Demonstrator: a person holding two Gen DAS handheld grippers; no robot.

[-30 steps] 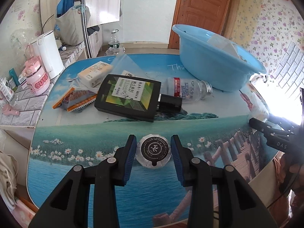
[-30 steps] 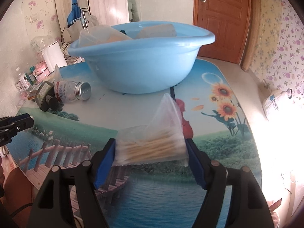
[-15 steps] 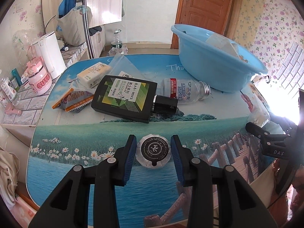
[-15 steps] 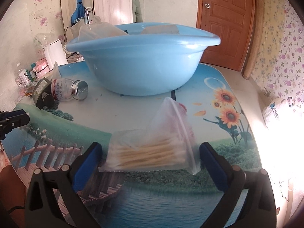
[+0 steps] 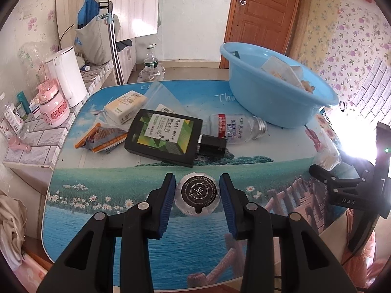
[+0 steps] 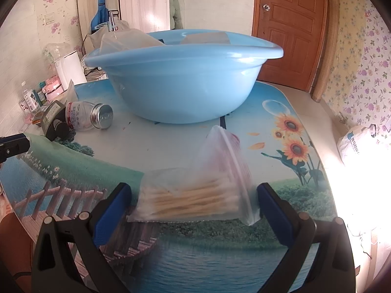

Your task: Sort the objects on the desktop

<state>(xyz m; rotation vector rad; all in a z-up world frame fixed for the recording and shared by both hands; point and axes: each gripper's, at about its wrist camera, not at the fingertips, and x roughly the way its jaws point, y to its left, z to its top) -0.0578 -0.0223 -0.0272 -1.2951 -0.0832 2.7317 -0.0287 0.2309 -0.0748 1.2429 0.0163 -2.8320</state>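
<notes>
My left gripper [image 5: 197, 194] is shut on a round wrapped soap [image 5: 197, 193] with a black label and holds it over the table's front part. My right gripper [image 6: 193, 202] is open, its pads standing apart on either side of a clear bag of cotton swabs [image 6: 195, 195] that lies on the table. A light blue basin [image 6: 183, 73] with several items in it stands behind the bag; in the left wrist view the basin [image 5: 273, 95] is at the back right.
A black box [image 5: 166, 136], a clear bottle [image 5: 234, 128] on its side, a snack packet [image 5: 102, 138], a tissue pack [image 5: 124, 106] and a plastic bag lie mid-table. A white kettle [image 5: 67, 75] and pink jug [image 5: 52, 108] stand on the left counter.
My right gripper has opened and let go of the cotton swab bag, which now lies on the table. My left gripper has risen a little with the soap.
</notes>
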